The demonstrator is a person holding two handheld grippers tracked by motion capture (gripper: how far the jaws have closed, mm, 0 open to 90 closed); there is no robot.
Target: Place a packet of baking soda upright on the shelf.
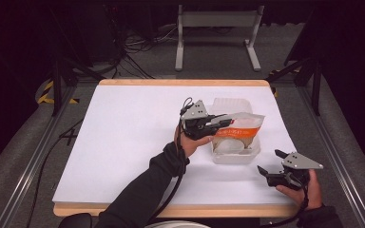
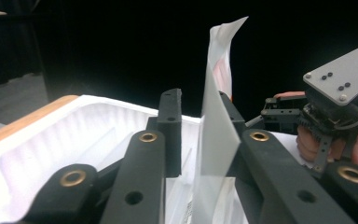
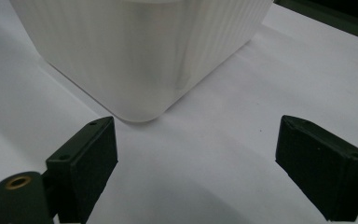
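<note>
Table [image 1: 123, 142] count: one tub [image 1: 235, 154], one pouch [image 1: 240, 126] pinched in the left hand-held gripper [image 1: 221, 122]; right hand-held gripper [image 1: 271, 164] wide open, holding nothing.

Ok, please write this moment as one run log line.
left gripper: shut on orange-and-white plastic pouch | pouch over translucent plastic tub | right gripper: open, beside tub

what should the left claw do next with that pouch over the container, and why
Probably lower the pouch a little into the white plastic container before letting go. The left claw is pinched on the pouch's edge, holding it over the open container, while the right claw sits open on the table beside the container, holding nothing.
</note>
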